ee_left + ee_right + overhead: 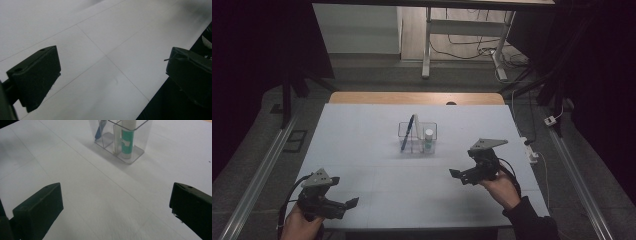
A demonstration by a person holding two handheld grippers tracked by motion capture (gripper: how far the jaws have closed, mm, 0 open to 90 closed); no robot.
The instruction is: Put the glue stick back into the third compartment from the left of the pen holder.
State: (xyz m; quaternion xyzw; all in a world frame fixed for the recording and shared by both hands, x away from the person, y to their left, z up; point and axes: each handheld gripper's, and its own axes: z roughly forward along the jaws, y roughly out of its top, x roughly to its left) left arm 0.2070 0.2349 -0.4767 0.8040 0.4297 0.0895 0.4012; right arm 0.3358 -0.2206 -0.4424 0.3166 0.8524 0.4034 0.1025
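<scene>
A clear plastic organizer (pixel 417 137) stands mid-table, divided into compartments. A blue pen (pixel 407 133) leans in its left part and a glue stick with a green label (pixel 428 140) stands in its right part. In the right gripper view the organizer (pixel 140 135) sits ahead, with the glue stick (pixel 127 138) and the pen (pixel 100 130) inside. My right gripper (pixel 457 175) hovers to the organizer's right and nearer the front, open, nothing between its jaws. My left gripper (pixel 349 204) rests at the front left corner, open and empty, above bare table (pixel 105 55).
The white table (pixel 362 150) has a wooden strip along its far edge. A power strip (pixel 531 150) and cables hang off the right side. The table's front edge (pixel 160 85) lies close under the left gripper. Desk legs and cables stand beyond on the floor.
</scene>
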